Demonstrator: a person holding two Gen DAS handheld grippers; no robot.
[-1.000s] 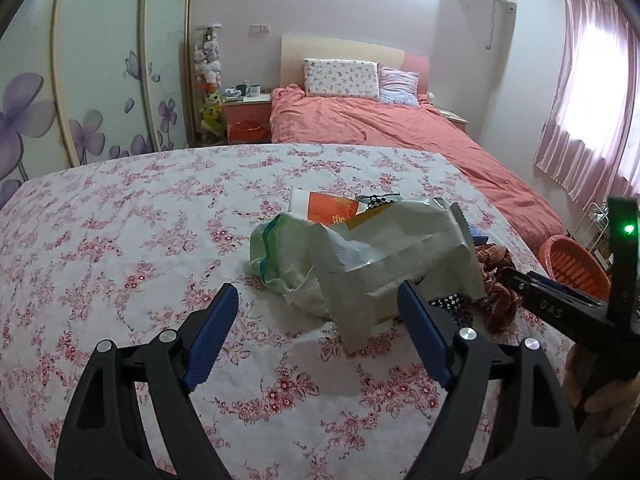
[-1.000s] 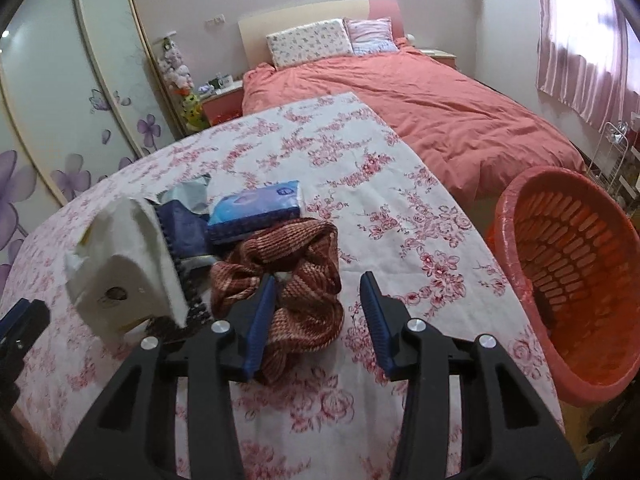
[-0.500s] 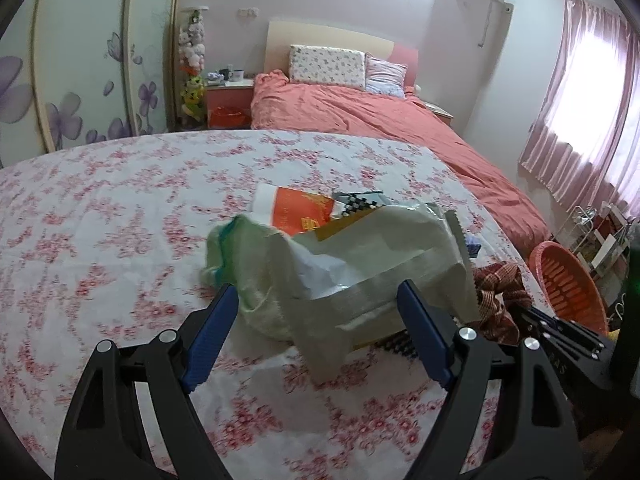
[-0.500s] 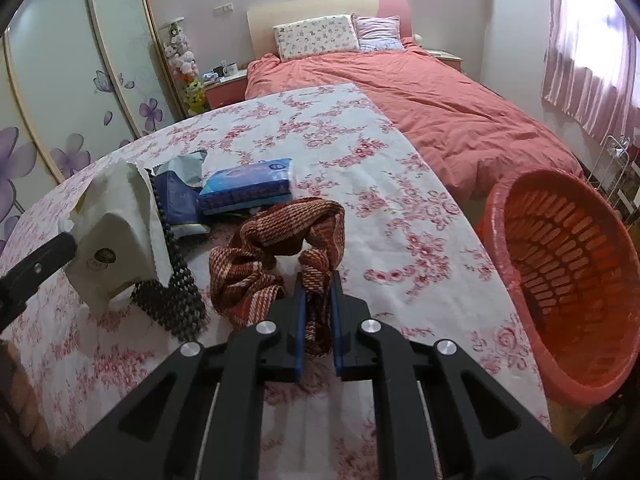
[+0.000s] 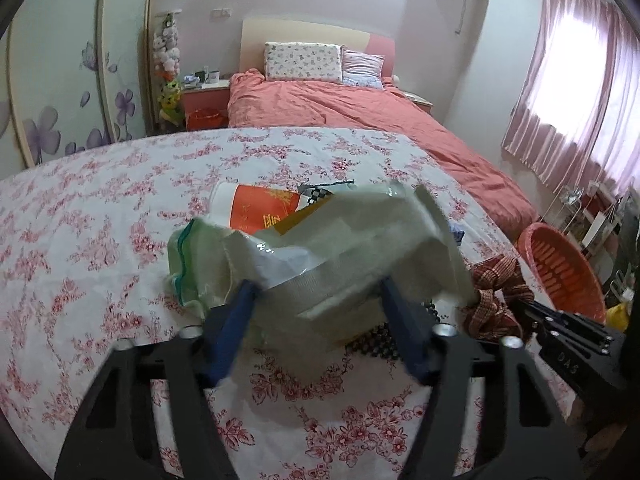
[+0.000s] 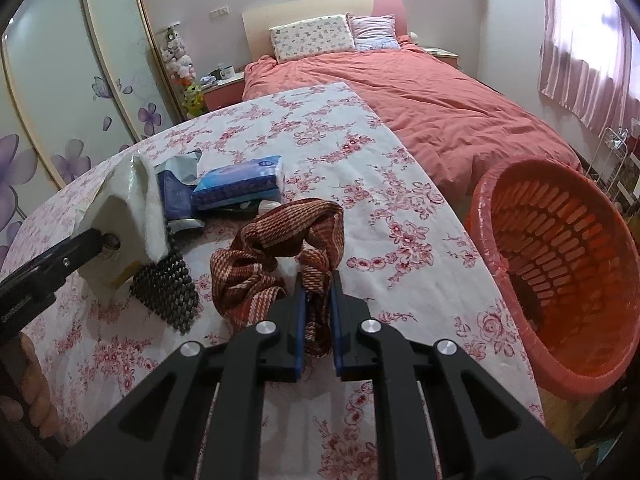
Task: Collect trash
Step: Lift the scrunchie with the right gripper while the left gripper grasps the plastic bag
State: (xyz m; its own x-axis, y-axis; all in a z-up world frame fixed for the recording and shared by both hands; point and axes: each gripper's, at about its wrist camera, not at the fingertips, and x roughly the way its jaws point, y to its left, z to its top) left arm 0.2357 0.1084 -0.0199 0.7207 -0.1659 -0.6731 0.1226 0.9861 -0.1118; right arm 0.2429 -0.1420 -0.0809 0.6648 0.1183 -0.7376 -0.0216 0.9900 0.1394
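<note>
A crumpled pale plastic bag (image 5: pixel 340 240) lies on the flowered tablecloth (image 5: pixel 100 240), over an orange packet (image 5: pixel 260 208) and a green-edged zip bag (image 5: pixel 192 264). My left gripper (image 5: pixel 316 292) is closing on the pale bag, with both blue pads against its sides. The right wrist view shows one left finger (image 6: pixel 60 264) pushing into the bag (image 6: pixel 120 220). My right gripper (image 6: pixel 318 300) is shut on a brown striped cloth (image 6: pixel 280 240), which bunches up ahead of the fingers.
An orange laundry-style basket (image 6: pixel 560 248) stands on the floor past the table's right edge. A blue tissue pack (image 6: pixel 240 184) and a black mesh piece (image 6: pixel 168 288) lie by the bag. A bed with a coral cover (image 6: pixel 420 92) is beyond the table.
The left gripper moved in over the pale bag and its jaws narrowed onto it. The right gripper's jaws closed on the brown striped cloth and have stayed shut.
</note>
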